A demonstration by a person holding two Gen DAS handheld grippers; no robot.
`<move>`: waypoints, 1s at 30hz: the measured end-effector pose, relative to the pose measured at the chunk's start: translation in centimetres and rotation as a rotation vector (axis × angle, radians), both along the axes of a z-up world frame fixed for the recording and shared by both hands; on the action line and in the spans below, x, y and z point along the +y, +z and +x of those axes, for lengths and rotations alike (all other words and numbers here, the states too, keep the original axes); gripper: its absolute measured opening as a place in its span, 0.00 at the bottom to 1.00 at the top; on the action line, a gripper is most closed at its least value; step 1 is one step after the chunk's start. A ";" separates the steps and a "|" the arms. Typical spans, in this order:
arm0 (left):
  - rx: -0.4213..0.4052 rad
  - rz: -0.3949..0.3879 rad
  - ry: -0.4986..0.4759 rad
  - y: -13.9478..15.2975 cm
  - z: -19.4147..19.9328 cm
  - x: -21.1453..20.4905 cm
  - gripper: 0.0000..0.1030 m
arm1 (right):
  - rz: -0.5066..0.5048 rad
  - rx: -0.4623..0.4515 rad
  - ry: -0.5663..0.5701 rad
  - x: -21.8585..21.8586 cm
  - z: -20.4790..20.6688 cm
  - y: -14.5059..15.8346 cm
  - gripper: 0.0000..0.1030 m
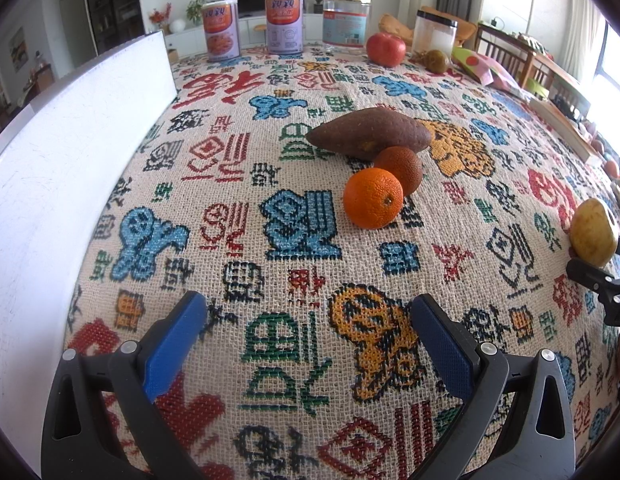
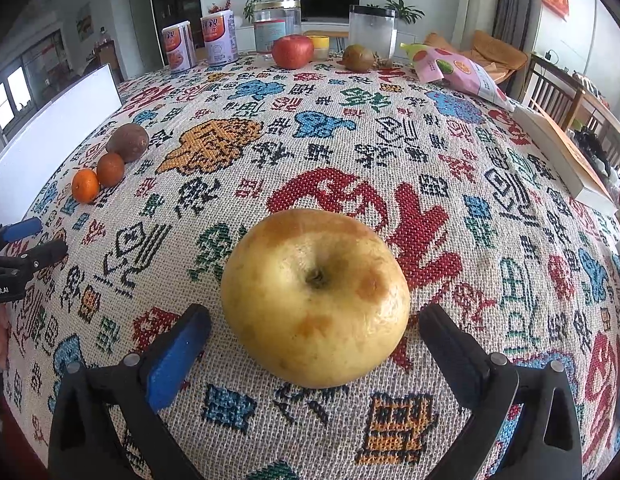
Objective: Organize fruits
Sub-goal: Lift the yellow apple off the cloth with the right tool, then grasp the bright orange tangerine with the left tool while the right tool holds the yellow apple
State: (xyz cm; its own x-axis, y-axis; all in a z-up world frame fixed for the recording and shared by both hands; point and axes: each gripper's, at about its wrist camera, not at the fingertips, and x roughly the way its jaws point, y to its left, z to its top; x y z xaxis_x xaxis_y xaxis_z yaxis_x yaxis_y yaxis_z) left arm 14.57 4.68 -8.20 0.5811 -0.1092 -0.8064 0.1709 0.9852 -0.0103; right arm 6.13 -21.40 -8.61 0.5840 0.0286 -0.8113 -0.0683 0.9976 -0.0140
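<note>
A large yellow apple (image 2: 315, 296) rests stem-up on the patterned tablecloth (image 2: 350, 140) between the fingers of my right gripper (image 2: 316, 314). The jaws stand wide open, with a gap on each side of the fruit. My left gripper (image 1: 310, 302) is open over bare cloth with nothing between its fingers. Ahead of it lie an orange (image 1: 372, 198), a darker brownish round fruit (image 1: 400, 164) and a sweet potato (image 1: 370, 136), touching in a row. The yellow apple (image 1: 594, 232) also shows at the right edge of the left wrist view. A red apple (image 2: 293, 51) and a kiwi (image 2: 358, 57) sit at the far end.
Two cans (image 1: 221, 32), a glass jar (image 1: 346, 20) and a clear container (image 1: 434, 34) stand along the far edge. A pink snack bag (image 2: 454, 70) lies at the far right, a book (image 2: 566, 156) at the right edge. A white board (image 1: 70, 152) borders the left side.
</note>
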 end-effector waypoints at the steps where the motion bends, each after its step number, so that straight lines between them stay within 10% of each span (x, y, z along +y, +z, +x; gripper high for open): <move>1: 0.000 0.000 0.000 0.0 0.0 0.0 1.00 | 0.000 0.000 0.000 0.0 0.0 0.0 1.00; 25: -0.085 -0.053 -0.080 2.4 3.4 -2.6 0.95 | 0.003 0.002 0.000 -0.1 0.0 0.0 1.00; 30: -0.054 0.009 -0.163 1.0 3.5 -4.1 0.31 | 0.006 0.002 0.000 -0.1 0.0 0.0 1.00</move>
